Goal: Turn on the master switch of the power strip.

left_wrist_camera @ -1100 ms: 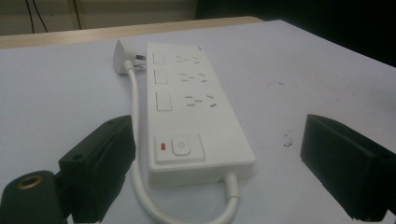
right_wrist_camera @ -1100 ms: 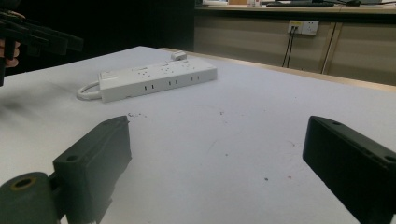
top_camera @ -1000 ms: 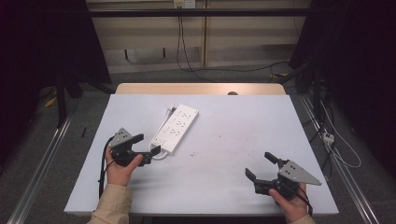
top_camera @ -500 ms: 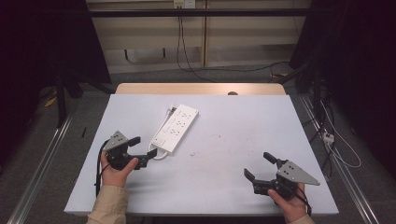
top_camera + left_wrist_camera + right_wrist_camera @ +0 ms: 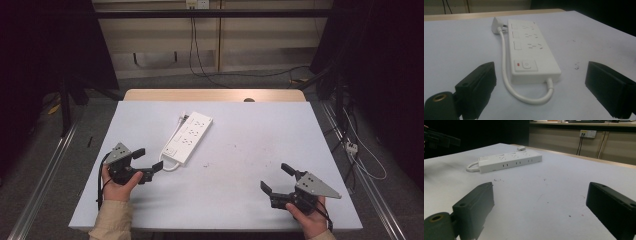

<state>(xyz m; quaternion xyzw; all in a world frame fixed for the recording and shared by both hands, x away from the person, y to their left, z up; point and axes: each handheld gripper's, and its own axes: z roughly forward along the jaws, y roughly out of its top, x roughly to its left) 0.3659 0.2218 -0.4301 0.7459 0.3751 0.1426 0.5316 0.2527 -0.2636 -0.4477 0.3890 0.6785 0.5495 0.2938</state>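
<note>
A white power strip (image 5: pixel 190 138) lies flat on the white table (image 5: pixel 250 130), left of the middle, its short cord (image 5: pixel 170 166) looped at the near end and its plug (image 5: pixel 496 24) resting beside the far end. My left gripper (image 5: pixel 149 160) is open just short of the strip's near end; in the left gripper view the strip (image 5: pixel 531 50) with its switch (image 5: pixel 526 65) lies between and beyond the jaws. My right gripper (image 5: pixel 276 179) is open near the front right of the table, holding nothing, and sees the strip (image 5: pixel 509 161) far off.
A wooden strip (image 5: pixel 215 95) edges the table's far side. Behind it runs a wall panel with a socket (image 5: pixel 197 4) and hanging cables (image 5: pixel 195 45). More cables lie on the floor at the right (image 5: pixel 360 155). A metal rail (image 5: pixel 45 180) runs along the left.
My left gripper has drawn back toward the table's near edge, away from the strip's end. My right gripper has barely shifted.
</note>
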